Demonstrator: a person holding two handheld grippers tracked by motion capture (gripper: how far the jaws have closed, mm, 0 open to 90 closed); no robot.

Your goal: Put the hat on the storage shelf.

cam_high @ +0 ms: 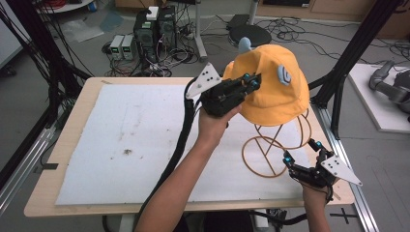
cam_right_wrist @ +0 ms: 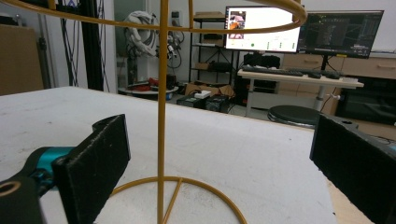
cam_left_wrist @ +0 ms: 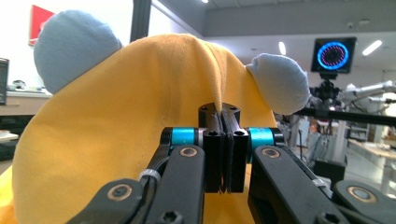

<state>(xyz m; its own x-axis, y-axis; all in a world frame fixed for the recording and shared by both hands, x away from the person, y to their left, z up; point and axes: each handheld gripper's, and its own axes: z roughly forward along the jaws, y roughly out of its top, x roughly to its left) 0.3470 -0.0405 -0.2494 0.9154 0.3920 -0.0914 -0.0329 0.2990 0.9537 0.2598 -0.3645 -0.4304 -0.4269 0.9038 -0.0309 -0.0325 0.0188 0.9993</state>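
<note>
Near the table's front right corner, the right tool gapes wide before a yellow wire stand; the left tool pinches the yellow hat sitting atop that stand, by the right edge.

Light is even and diffuse, prob. from overhead room fixtures; ceiling strip lamps glow in the left gripper view. High view is soft, low res., moderately bright; the white foam mat on the wooden table shows no hard shadows, just a faint one under the yellow wire stand. The yellow fabric hat with pale blue ears is lit evenly, no glare. Left gripper view: near black jaws are sharp, background slightly soft, straight lines bend toward the edges. Right gripper view: bright monitor screen is nearly blown out; near jaws are a bit blurred.
</note>
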